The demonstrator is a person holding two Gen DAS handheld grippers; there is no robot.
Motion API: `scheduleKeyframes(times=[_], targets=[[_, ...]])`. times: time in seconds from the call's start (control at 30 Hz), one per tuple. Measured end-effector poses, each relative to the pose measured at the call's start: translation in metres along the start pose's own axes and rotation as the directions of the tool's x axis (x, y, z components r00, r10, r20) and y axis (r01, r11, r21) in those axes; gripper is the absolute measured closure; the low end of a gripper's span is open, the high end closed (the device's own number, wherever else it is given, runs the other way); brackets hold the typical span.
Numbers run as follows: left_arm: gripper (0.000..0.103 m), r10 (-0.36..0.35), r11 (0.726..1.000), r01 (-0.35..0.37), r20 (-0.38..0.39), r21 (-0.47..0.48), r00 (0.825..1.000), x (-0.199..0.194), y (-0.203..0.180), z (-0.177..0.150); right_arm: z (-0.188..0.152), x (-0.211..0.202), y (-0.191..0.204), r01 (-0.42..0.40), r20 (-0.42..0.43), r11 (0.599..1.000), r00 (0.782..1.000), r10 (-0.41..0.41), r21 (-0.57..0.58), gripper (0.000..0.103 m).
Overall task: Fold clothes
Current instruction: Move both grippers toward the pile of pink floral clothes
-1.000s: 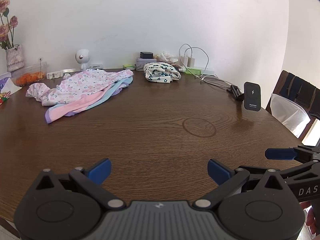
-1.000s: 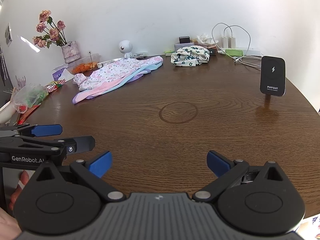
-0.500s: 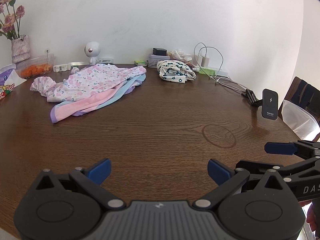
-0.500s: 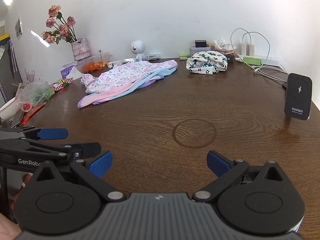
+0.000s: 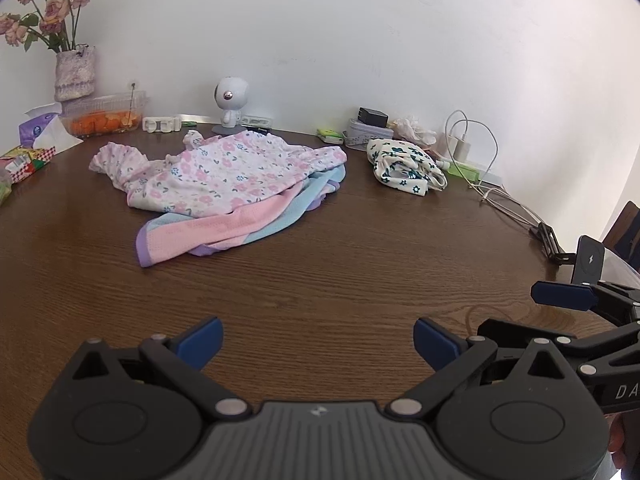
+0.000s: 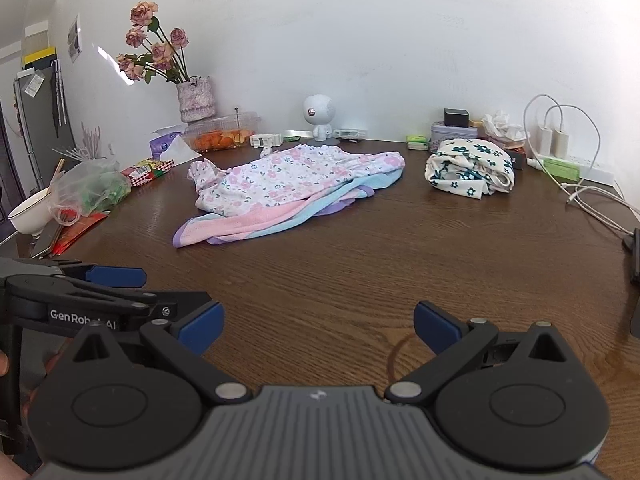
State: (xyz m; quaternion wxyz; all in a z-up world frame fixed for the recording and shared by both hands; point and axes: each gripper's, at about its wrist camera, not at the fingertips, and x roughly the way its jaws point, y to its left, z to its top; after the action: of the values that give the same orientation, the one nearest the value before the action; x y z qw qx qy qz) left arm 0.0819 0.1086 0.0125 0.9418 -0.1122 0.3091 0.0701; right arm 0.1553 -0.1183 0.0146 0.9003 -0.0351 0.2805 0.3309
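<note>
A pile of clothes lies spread at the far middle of the brown wooden table (image 5: 320, 280): a white garment with pink flowers (image 5: 224, 172) on top of a pink, light blue and purple one (image 5: 208, 232). It also shows in the right wrist view (image 6: 288, 184). A bundled white garment with dark green flowers (image 5: 404, 168) sits to its right, also in the right wrist view (image 6: 470, 168). My left gripper (image 5: 318, 340) is open and empty over the near table. My right gripper (image 6: 318, 328) is open and empty beside it.
A vase of dried roses (image 6: 192, 92), a tub of orange food (image 5: 104, 120), a small white robot figure (image 5: 230, 100), tissue and snack packs, chargers with cables (image 6: 560, 148) and a black phone stand (image 5: 590, 264) line the far and side edges. A bowl and plastic bag (image 6: 88, 188) sit at the left.
Both grippers have turned left and moved closer to the clothes pile, which now sits nearer the middle of both views. Both stay open.
</note>
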Motion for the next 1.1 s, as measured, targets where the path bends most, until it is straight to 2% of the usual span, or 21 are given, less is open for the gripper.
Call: scheduleKeyframes(times=[0.33,0.43,0.63,0.73,0.9,1.1], targets=[[0.003,0.044,0.998,-0.043,0.028,-0.05,0.999,0.023,0.034,0.05,0.052,0.049,0.004,-0.051,0.01,0.995,0.999,0.052,-0.081,0.0],[0.003,0.09,0.995,-0.088,0.04,-0.037,0.995,0.034,0.046,0.068,0.072,0.071,-0.001,-0.069,0.009,0.993,0.998,0.07,-0.092,0.0],[0.002,0.127,0.991,-0.124,0.067,-0.046,0.99,0.062,0.078,0.113,0.117,0.123,-0.005,-0.116,-0.016,0.985,0.993,0.115,-0.128,0.0],[0.002,0.155,0.988,-0.154,0.052,-0.027,0.987,0.087,0.092,0.136,0.142,0.155,-0.007,-0.135,-0.045,0.982,0.99,0.13,-0.134,0.0],[0.003,0.216,0.976,-0.216,-0.017,0.032,0.976,0.137,0.115,0.162,0.182,0.219,-0.004,-0.116,-0.117,0.979,0.988,0.097,-0.169,0.0],[0.004,0.207,0.978,-0.205,-0.072,0.038,0.976,0.18,0.139,0.175,0.215,0.29,-0.014,-0.106,-0.188,0.993,0.977,0.095,-0.045,0.0]])
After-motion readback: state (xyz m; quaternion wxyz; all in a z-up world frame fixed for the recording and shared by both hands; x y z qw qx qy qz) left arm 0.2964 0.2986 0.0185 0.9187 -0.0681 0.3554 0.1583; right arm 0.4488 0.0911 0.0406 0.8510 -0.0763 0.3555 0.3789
